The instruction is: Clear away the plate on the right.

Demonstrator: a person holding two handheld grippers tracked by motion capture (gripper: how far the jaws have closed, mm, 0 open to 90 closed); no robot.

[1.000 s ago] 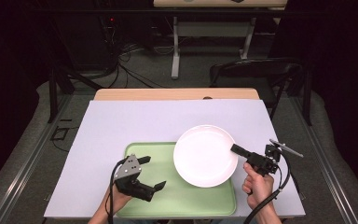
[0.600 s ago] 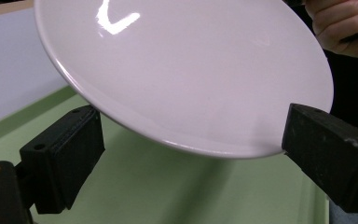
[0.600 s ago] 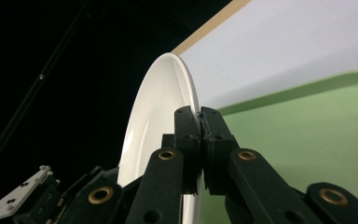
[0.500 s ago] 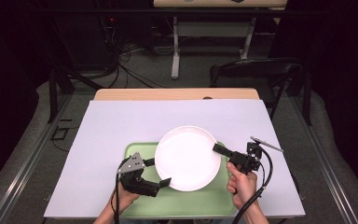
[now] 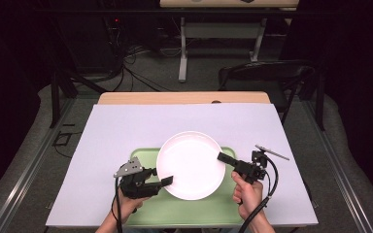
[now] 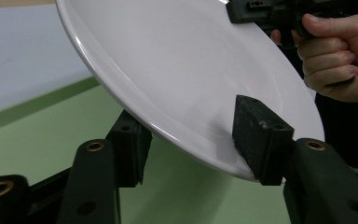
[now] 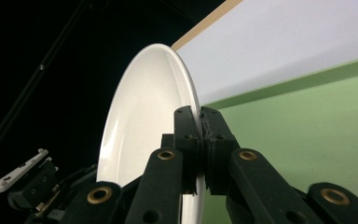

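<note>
The right claw [image 5: 222,157] is clamped on the far-right rim of the white plate [image 5: 191,165] in the high view, carrying it above the green tray [image 5: 145,213], which lies on the worktop [image 5: 126,126] covered in pale sheet. The left claw [image 5: 167,180] reaches in from the plate's near-left edge, so the plate sits between the two tools; taking it from opposite sides would keep a wide, slippery disc from swinging about a single pinch point

In the left gripper view the plate [image 6: 182,70] slants across the frame with its rim passing between the left claw's [image 6: 196,140] two black jaws. These have just been closing around that rim: one pad lies against the upper face, while the other stands just under the rim, and contact there cannot be told for sure, so the hold looks unfinished. Farther off, the right hand [image 6: 340,56] grips its tool at the opposite edge

In the right gripper view the right claw [image 7: 200,135] has its jaws drawn together on the thin rim, and the plate [image 7: 144,126] rises edge-on above the tray [image 7: 307,140]. The deep bite on the lip explains why one tool alone can carry the load
</note>
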